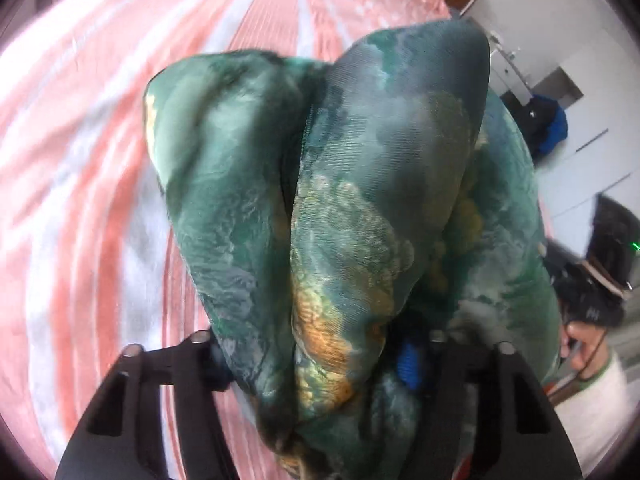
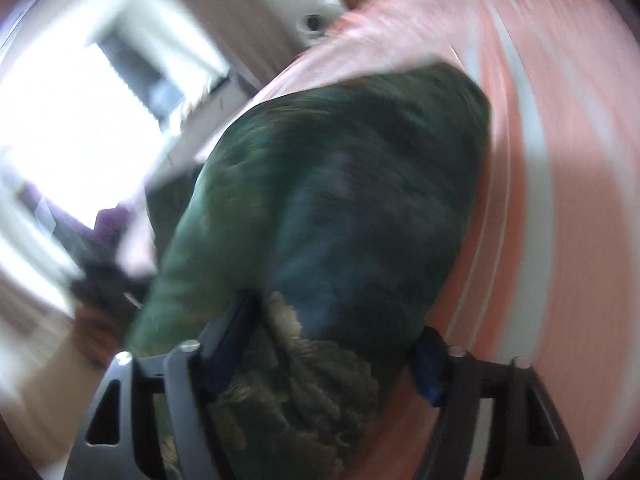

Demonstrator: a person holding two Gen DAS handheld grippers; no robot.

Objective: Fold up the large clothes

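While the green printed garment [image 1: 320, 200] bulges up in rounded folds over the pink-and-white striped bed [image 1: 100, 160], the left gripper [image 1: 320, 364] sits at six o'clock in its view with bunched cloth filling the gap between its fingers [image 1: 408, 364] — they look clamped on it. In the blurred right wrist view the right gripper [image 2: 320, 352] also sits at six o'clock, the garment [image 2: 340, 200] wedged between its blue-padded fingers [image 2: 430, 364], apparently pinched. The cloth stretches toward twelve o'clock, the bed [image 2: 560, 160] running from one to five o'clock. A person's hand [image 1: 580, 340] and pale sleeve show at four o'clock in the left view.
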